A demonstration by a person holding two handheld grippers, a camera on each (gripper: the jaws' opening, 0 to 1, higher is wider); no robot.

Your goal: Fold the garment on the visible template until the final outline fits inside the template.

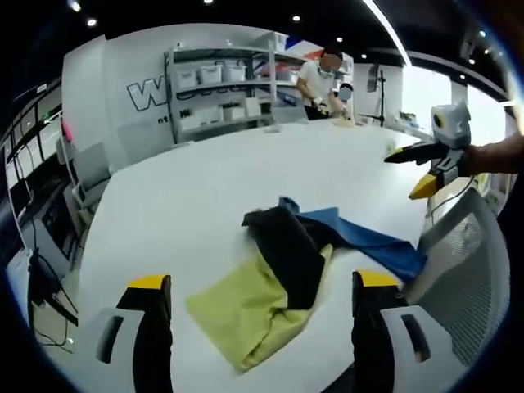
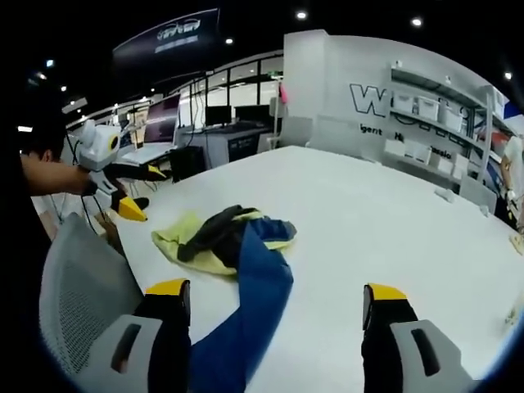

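A crumpled garment lies on the white table [image 1: 213,180], with a yellow-green part [image 1: 246,315], a black part [image 1: 286,246] and a blue part [image 1: 368,241]. My left gripper [image 1: 262,281] is open just short of the yellow-green part and holds nothing. At the right of this view my right gripper [image 1: 403,176] hovers open above the table edge, held by a hand. In the right gripper view the blue part [image 2: 250,303] runs from the heap toward my open right gripper [image 2: 277,291], and the yellow-green part [image 2: 184,237] lies beyond. The left gripper [image 2: 147,192] hangs open at the left.
A grey mesh chair [image 1: 458,270] [image 2: 82,286] stands against the table edge next to the garment's blue end. Shelves with boxes [image 1: 221,90] line the far wall, and a person [image 1: 323,82] works at the table's far end. Desks with monitors [image 2: 205,123] stand behind.
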